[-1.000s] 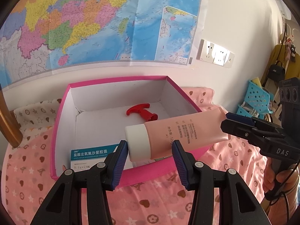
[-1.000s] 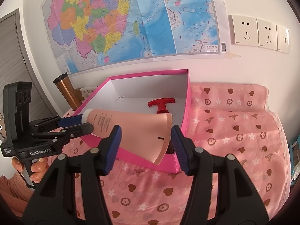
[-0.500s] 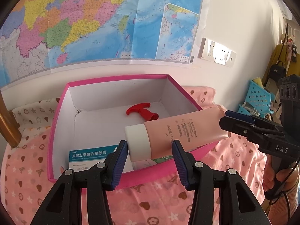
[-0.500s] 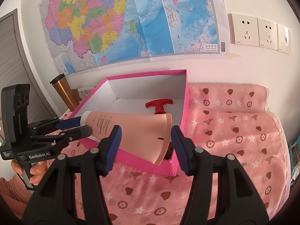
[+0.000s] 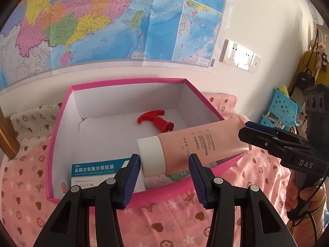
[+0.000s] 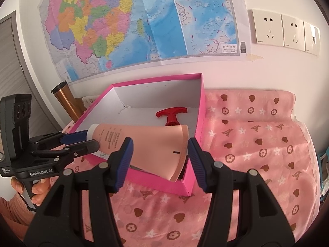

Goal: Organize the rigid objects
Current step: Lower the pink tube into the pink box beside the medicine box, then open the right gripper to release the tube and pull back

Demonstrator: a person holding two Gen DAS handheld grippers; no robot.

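Observation:
A pink tube [image 5: 197, 144] with a white cap [image 5: 151, 156] is held level over the pink box [image 5: 127, 198]. My left gripper [image 5: 164, 167] grips its cap end. My right gripper [image 6: 159, 151] grips its flat crimped end [image 6: 164, 152]; this gripper also shows in the left wrist view [image 5: 267, 138]. In the box lie a red T-handle plug [image 5: 155, 119] and a teal-and-white medicine carton [image 5: 96, 169]. The tube also shows in the right wrist view, and the left gripper [image 6: 82, 140] shows there at its cap.
The box sits on a pink patterned cloth [image 6: 257, 144] against a wall with a map [image 6: 144, 20] and sockets [image 6: 283, 30]. A copper tumbler [image 6: 65, 100] stands left of the box. A blue basket [image 5: 283, 107] is at far right.
The tube and both grippers have sunk slightly toward the box; the box sits a little higher in both views. Both grips are unchanged.

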